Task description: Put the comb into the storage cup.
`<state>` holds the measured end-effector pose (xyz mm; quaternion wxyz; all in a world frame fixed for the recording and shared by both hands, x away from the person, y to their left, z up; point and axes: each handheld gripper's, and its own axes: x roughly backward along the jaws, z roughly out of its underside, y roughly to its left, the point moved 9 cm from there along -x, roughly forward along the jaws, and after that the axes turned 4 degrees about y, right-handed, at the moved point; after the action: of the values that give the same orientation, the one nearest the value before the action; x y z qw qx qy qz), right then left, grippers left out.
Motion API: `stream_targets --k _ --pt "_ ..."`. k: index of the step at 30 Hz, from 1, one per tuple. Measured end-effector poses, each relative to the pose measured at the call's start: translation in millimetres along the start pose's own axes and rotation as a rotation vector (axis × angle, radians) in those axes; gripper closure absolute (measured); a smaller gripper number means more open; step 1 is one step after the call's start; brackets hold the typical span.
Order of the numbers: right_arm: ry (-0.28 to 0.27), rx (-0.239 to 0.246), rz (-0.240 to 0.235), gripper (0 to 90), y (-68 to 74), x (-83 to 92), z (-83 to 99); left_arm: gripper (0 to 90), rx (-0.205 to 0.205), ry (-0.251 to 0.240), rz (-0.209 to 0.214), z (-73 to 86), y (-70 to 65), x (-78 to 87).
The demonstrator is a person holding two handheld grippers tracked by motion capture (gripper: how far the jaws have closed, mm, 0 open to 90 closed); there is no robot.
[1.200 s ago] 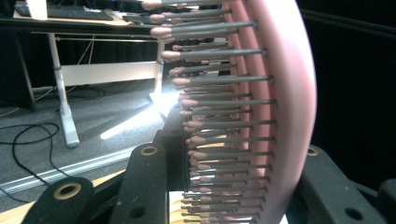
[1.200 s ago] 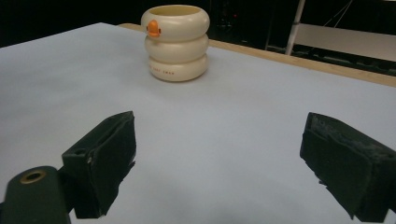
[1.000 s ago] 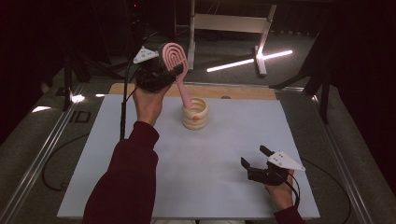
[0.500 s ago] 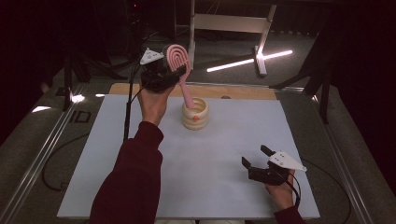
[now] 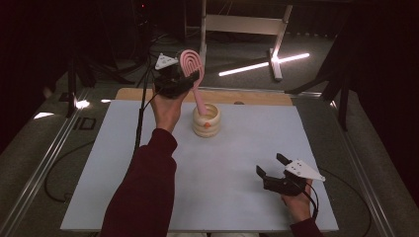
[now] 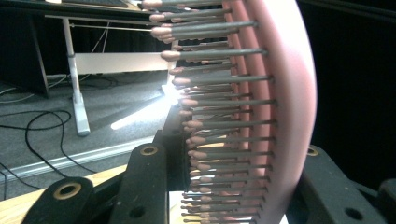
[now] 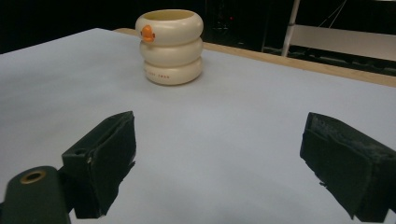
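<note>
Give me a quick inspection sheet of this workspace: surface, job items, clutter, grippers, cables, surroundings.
Surface: pale blue mat on the table.
Job items: pink hairbrush, handle end at the mouth of the cream ringed cup; cup upright.
Clutter: nothing seen.
Grippers: left gripper shut on the hairbrush's head; right gripper open, low over the mat near the front right.
Cables: black cable trails from the left gripper.
Surroundings: dark room, light strip on the floor.

The left tool (image 5: 184, 79), clamped on the pink hairbrush (image 5: 193, 81), has drifted right and sunk a little toward the cream ringed cup (image 5: 206, 120). The brush's handle tip (earlier hanging above and left of the cup's mouth) now sits down inside the rim. The sleeved forearm (image 5: 146, 187) has swung rightward with it across the worktop (image 5: 123, 163).
</note>
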<state>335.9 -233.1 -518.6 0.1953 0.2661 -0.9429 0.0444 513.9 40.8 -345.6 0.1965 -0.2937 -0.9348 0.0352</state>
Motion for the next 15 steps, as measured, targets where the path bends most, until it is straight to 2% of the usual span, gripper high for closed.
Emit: stream_targets --k 15 --pt "-0.005 -0.009 -0.002 10.6 -1.4 -0.8 0.1 64.1 0.008 0.003 -0.02 5.0 2.6 -14.1"
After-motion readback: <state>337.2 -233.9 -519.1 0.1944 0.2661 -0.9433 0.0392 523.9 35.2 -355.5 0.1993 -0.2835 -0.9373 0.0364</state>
